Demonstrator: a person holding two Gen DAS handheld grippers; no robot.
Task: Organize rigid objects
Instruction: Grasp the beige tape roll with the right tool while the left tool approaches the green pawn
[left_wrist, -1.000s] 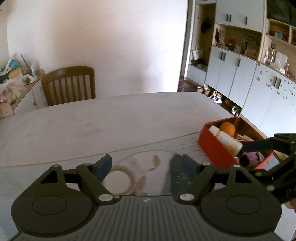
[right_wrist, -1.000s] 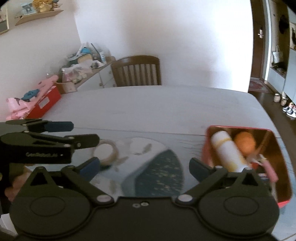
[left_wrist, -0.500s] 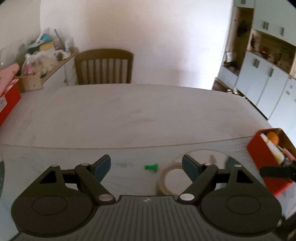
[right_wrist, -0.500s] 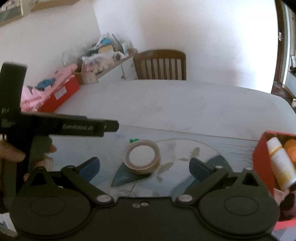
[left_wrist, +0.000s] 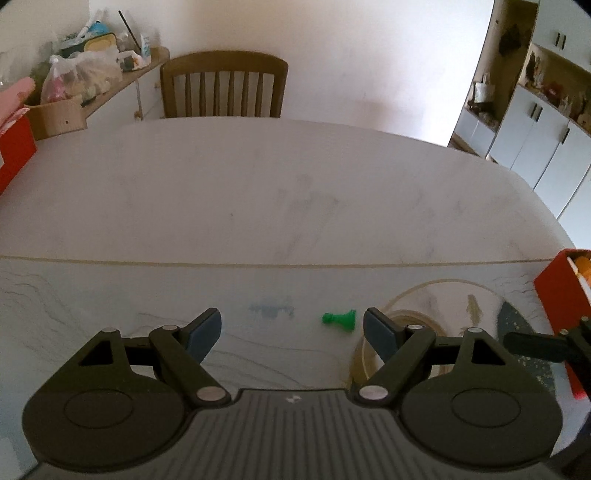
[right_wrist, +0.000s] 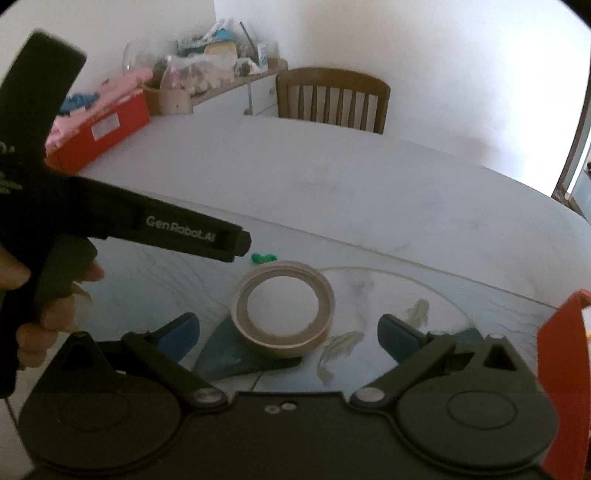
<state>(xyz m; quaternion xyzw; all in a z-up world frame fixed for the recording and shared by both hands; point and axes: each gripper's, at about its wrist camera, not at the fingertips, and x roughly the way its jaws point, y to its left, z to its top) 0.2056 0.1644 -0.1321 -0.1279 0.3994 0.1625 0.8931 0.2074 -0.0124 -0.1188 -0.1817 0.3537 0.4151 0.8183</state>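
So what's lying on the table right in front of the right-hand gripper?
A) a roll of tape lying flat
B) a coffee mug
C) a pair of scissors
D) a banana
A: a beige tape roll lies flat on the table, just ahead of the open right gripper, which holds nothing.

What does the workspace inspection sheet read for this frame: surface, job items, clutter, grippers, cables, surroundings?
Surface: pale table with a printed mat at the near edge.
Job's things: tape roll lying flat on the mat; green pawn on its side beyond it; red box at right, holding items.
Clutter: second red box with pink cloth, far left.
Grippers: left gripper open, empty; right gripper open, tape roll ahead between its fingers.
Cables: nothing seen.
Surroundings: wooden chair, cluttered sideboard, white cabinets.
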